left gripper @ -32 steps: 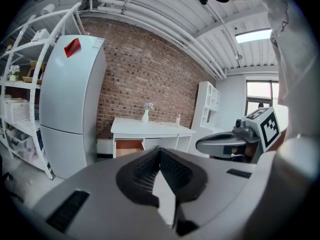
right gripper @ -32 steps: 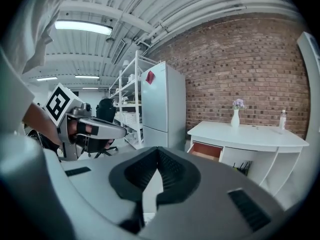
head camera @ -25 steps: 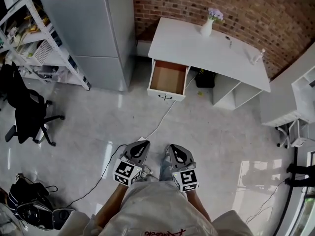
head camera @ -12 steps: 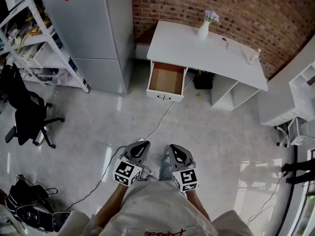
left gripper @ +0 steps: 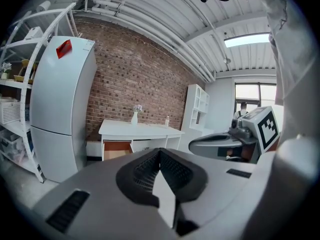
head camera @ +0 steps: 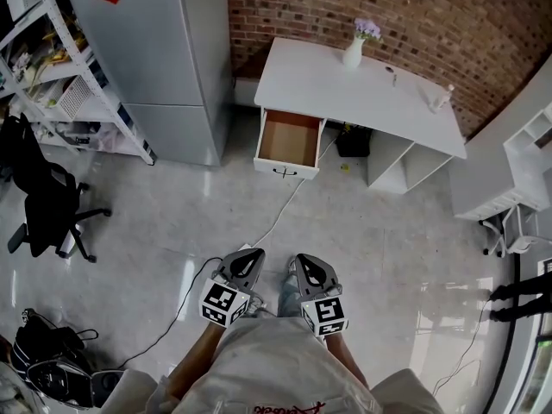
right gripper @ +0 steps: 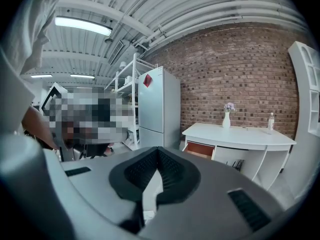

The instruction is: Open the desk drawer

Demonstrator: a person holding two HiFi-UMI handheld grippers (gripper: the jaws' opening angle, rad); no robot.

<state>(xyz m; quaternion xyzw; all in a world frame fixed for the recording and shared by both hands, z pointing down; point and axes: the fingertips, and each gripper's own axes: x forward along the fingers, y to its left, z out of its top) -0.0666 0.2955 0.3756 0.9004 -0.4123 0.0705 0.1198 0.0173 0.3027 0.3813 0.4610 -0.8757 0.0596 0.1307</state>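
The task is judged to be done, or all but done. The drawer (head camera: 291, 142) is seen pulled well out from under the left end of the white desk (head camera: 379, 102). Its wooden inside is laid bare, nothing can be made out in it, and the dark handle (head camera: 286, 171) on its white front is turned toward the room. The desk is set against the brick wall (head camera: 448, 15), near the fridge (head camera: 164, 50), and a vase (head camera: 352, 53) is carried on its top. Neither gripper is near the drawer: both are held low and close to the person's body, well apart from the desk, with a broad stretch of floor (head camera: 388, 222) and a cable (head camera: 280, 214) lying between. The left gripper (head camera: 250, 255) is shown with its fingers pressed together and nothing caught between them. The same is seen of the right gripper (head camera: 302, 261), whose fingers are pressed together and empty. Both are pointed roughly toward the desk, so the open drawer is caught in each gripper view, beyond the tips. Nothing more of the opening appears to be left, unless the drawer is meant to be drawn out to its full run. Whether it is at its stop cannot be told from this far off. No further grip is judged to be called for.
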